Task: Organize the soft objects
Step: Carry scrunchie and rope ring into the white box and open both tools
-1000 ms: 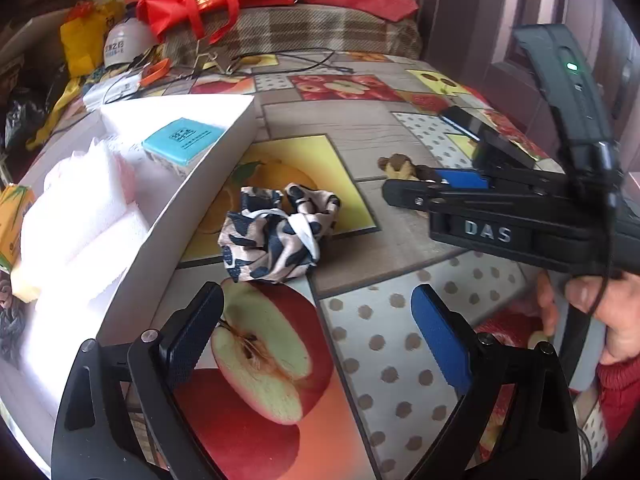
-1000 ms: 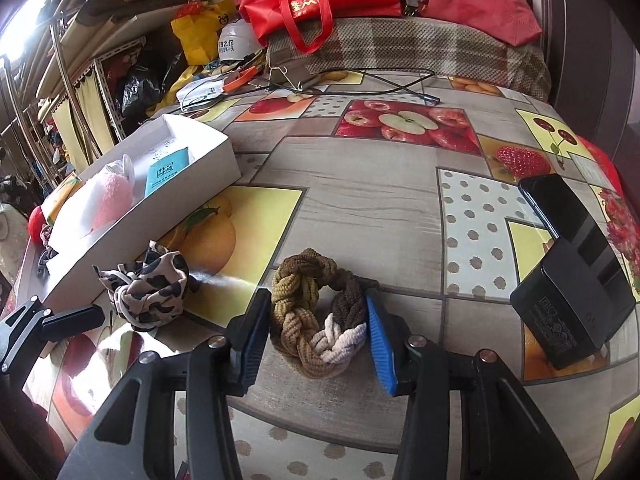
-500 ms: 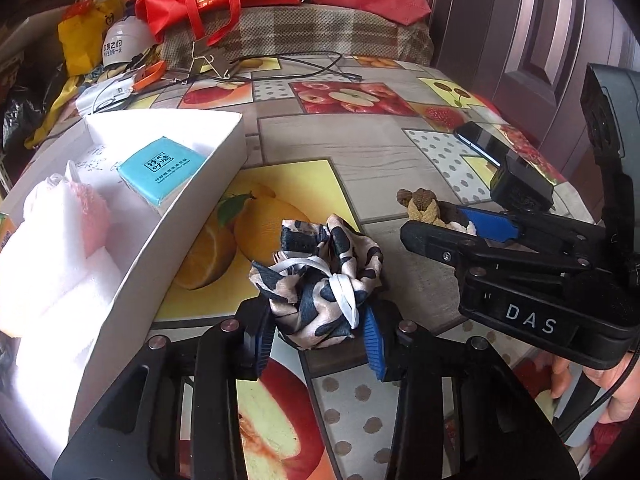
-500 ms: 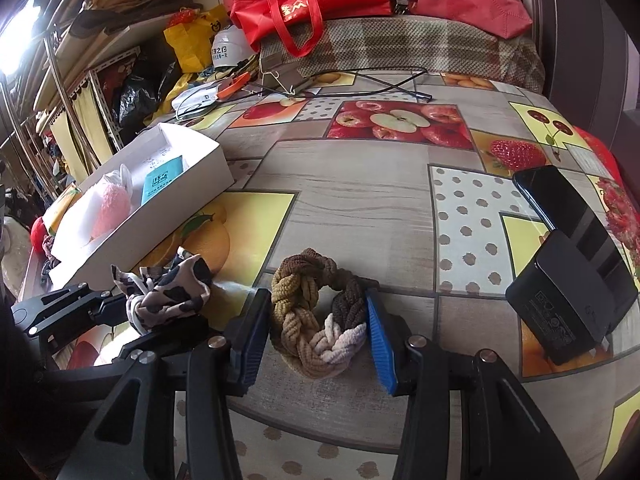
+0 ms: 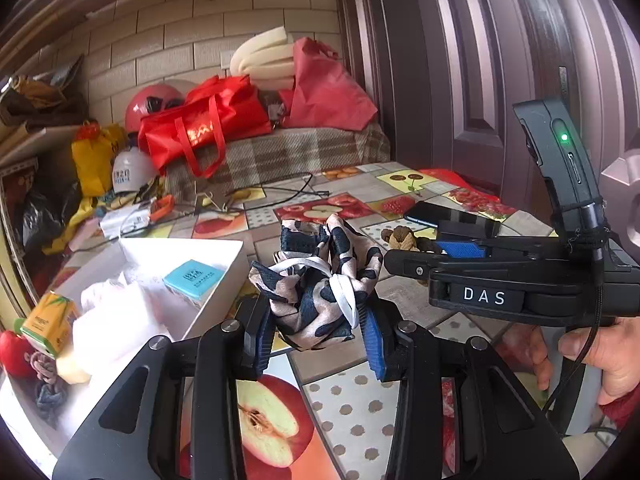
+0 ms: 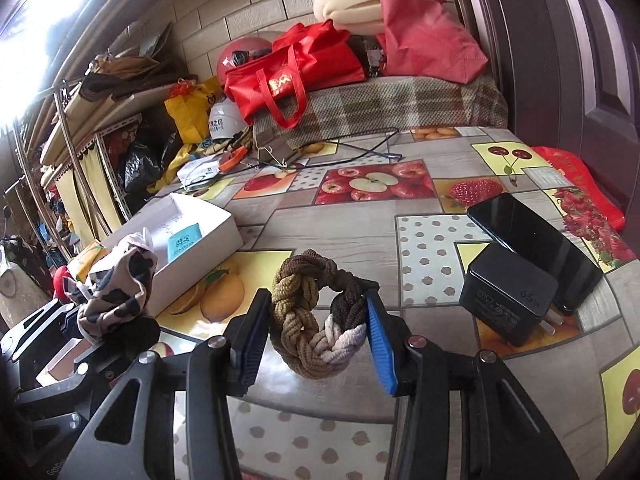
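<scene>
My left gripper (image 5: 318, 338) is shut on a leopard-print fabric scrunchie (image 5: 320, 280), lifted off the fruit-pattern tablecloth (image 5: 360, 400). In the right wrist view that scrunchie (image 6: 116, 288) hangs at the left, near the white box (image 6: 200, 248). My right gripper (image 6: 316, 340) is shut on a braided brown, tan and white hair tie (image 6: 316, 320), raised above the table. From the left wrist view the right gripper's body shows at the right, with a bit of the braided tie (image 5: 404, 238) at its tip. The open white box (image 5: 208, 300) holds a blue packet (image 5: 192, 278) and white soft pieces (image 5: 112, 320).
A black phone (image 6: 536, 248) and a black charger block (image 6: 508, 300) lie at the table's right side. A small juice carton (image 5: 48, 324) and a red soft item (image 5: 12, 354) sit left of the box. Red bags, helmets and cables crowd the far end.
My left gripper went from open to shut on the leopard scrunchie and lifted it off the table. The right gripper raised the braided tie; both views tilted upward.
</scene>
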